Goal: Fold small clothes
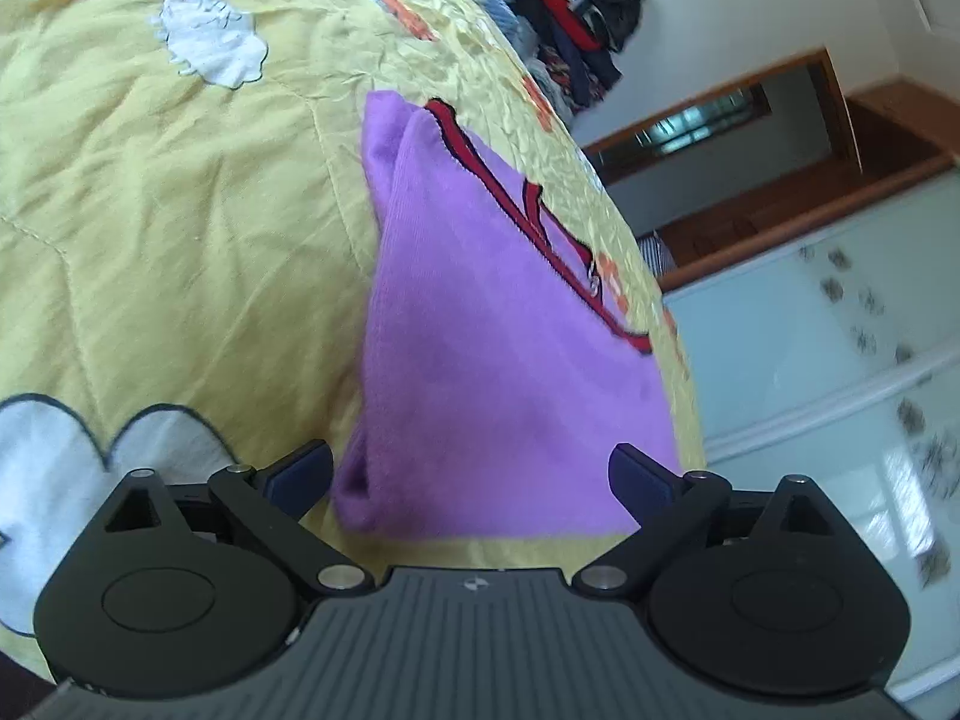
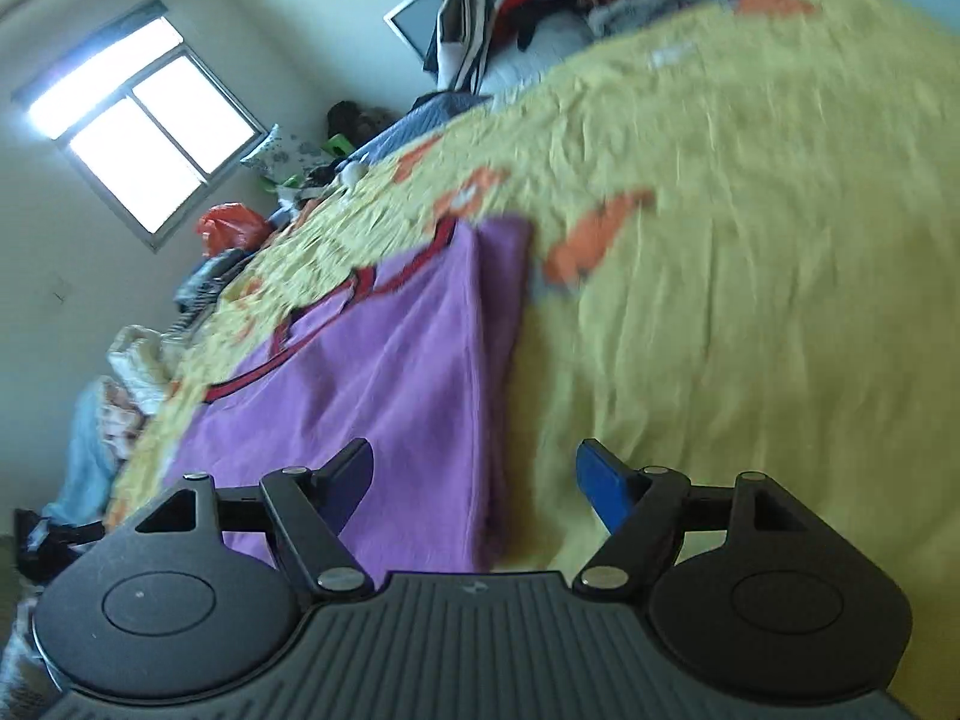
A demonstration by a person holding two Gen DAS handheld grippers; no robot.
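Though right view blurs, both tongs gape empty; purple garment [image 1: 480,372] near edge probably hidden.

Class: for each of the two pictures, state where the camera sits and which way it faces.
Left wrist: on the left gripper, looking forward and down at the purple garment on the yellow quilt; open fingers show.
Right wrist: on the right gripper, facing the garment's edge; window behind; open fingers show.
Shared: garment, quilt, clothes pile.

Purple garment [image 1: 480,324] folded on the bed

It is a small purple knit piece with red-and-dark striped trim along its far edge, folded into a narrow panel and lying flat on a yellow quilt [image 1: 180,210].
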